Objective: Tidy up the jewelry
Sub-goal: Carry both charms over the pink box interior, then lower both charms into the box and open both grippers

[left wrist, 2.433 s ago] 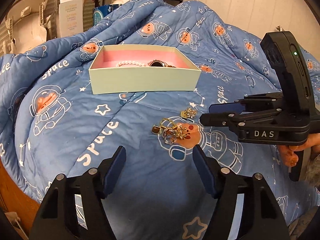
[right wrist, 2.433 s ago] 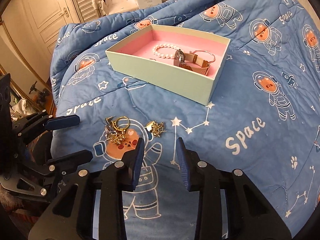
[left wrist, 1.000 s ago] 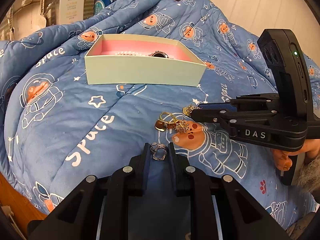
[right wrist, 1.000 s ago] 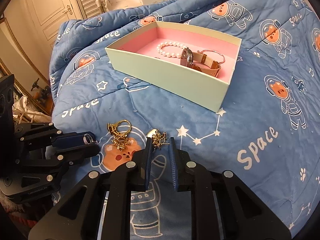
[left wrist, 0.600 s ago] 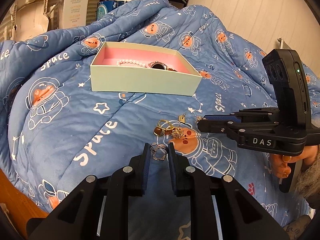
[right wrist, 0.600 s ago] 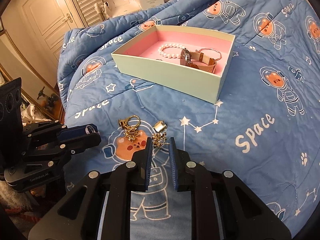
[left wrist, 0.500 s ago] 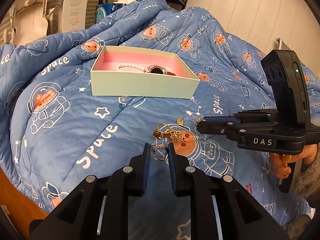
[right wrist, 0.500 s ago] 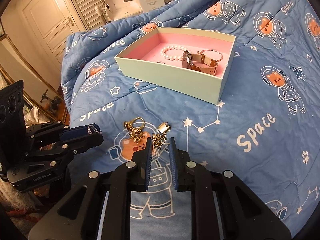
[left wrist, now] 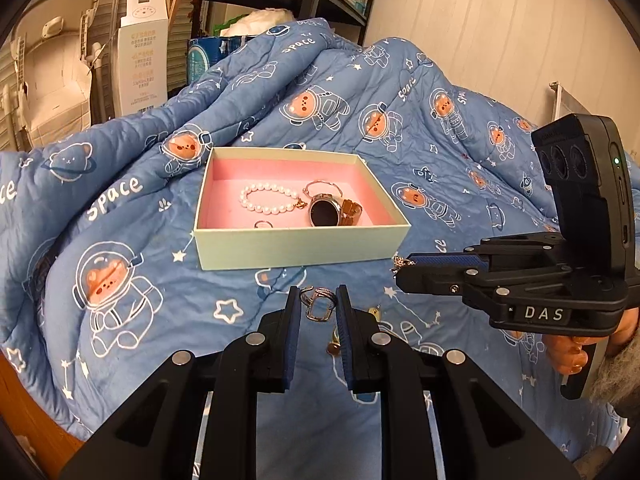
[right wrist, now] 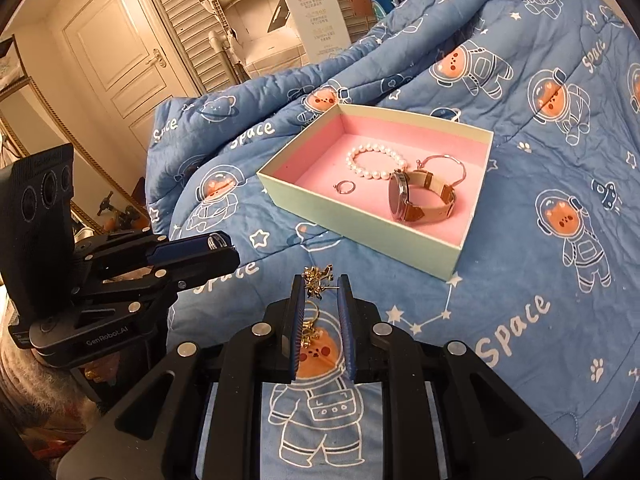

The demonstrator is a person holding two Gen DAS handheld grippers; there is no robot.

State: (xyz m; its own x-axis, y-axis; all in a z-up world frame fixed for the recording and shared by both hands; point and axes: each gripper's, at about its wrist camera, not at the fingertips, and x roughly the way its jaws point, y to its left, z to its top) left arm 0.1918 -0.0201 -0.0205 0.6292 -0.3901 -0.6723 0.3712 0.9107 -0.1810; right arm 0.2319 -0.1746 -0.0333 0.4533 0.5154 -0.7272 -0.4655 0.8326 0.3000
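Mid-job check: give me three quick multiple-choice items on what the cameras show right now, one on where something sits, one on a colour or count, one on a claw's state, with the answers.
1. Where does the pearl bracelet lie?
A. On the quilt beside the box
B. Inside the box
C. In the right claw

2. What colour is the box's lining?
A. Pink
B. White
C. Black

3. What is the left claw doing?
A. Open over the box
B. Shut on nothing
C. Shut on a silver ring

Answers:
1. B: the pearl bracelet rests on the floor of the box, next to the watch.
2. A: the inner walls and floor of the box show pink, while its outside is pale green.
3. C: the left claw has the silver ring pinched between its pads, held above the quilt. The right claw likewise grips a gold piece.
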